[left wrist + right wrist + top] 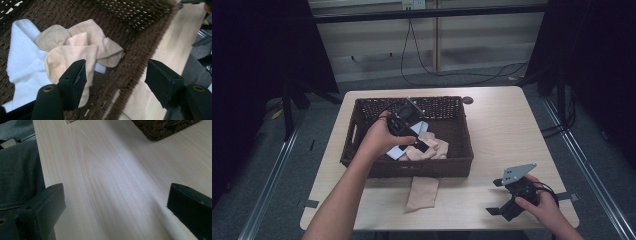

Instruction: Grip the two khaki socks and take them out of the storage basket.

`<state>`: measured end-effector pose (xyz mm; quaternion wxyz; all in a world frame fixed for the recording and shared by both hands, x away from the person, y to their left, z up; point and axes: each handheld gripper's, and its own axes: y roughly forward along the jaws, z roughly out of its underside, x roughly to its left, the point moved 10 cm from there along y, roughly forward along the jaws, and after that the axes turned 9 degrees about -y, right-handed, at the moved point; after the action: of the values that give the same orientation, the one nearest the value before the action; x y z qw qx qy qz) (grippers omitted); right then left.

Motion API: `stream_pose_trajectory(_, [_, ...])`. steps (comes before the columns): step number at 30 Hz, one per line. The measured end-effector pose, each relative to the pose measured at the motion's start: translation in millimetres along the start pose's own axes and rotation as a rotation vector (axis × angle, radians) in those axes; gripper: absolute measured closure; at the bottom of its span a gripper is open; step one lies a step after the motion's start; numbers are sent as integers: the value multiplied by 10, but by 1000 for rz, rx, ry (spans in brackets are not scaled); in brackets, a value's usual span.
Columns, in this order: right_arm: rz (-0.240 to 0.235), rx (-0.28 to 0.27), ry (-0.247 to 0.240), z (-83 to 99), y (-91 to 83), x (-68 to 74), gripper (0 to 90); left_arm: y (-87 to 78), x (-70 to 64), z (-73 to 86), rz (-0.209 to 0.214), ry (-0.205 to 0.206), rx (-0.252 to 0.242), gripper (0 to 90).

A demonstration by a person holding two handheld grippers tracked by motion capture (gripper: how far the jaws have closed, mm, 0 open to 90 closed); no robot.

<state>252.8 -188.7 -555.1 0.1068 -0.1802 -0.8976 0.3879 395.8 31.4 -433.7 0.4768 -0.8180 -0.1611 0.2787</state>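
A dark wicker basket (362, 107) stands on the wooden table (502, 130). Inside it lie beige socks (82, 47) bunched on a white sock (21, 60). Another beige sock (422, 192) lies flat on the table in front of the basket. My left gripper (418, 144) hovers inside the basket just above the beige socks (429, 149), open with nothing between its jaws (116, 82). My right gripper (501, 197) rests low near the table's front right corner, open over bare wood (112, 202).
The basket's near wall (140, 42) runs between the socks and the table's front. Black cables (422, 65) trail on the floor behind the table. A small dark disc (467, 100) sits at the far edge. Dark tape marks (311, 203) lie at the front corners.
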Motion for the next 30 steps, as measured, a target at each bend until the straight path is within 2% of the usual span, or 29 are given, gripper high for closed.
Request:
stream_pose_trajectory(6, [0,0,0,-2,2,7,9,143,152,-54,-15,-38,25,327])
stream_pose_trajectory(9, [0,0,1,-2,1,6,9,197,202,-69,-34,-37,34,328])
stream_pose_trajectory(10, [-1,1,2,-2,3,7,9,264,246,-87,-43,-25,38,327])
stream_pose_trajectory(12, [0,-1,-3,-5,5,5,9,322,277,-100,-43,-47,31,327])
stream_pose_trajectory(17, [0,-2,-1,-3,-7,5,9,455,375,-99,-57,-53,31,342])
stream_pose_trajectory(18, [-2,-3,-1,-3,-8,7,9,507,410,-81,-65,-58,45,350])
stream_pose_trajectory(19, [-2,-3,-1,-3,-8,7,9,507,410,-81,-65,-58,45,355])
stream_pose_trajectory(20, [-3,-3,-1,-3,-9,8,9,559,467,-64,-80,-45,62,361])
stream_pose_trajectory(27, [-6,-11,3,-15,-10,15,9,689,592,-45,-101,-43,52,400])
stream_pose_trajectory(30, [-1,-10,0,-10,-19,5,9,768,630,-3,-88,-42,59,413])
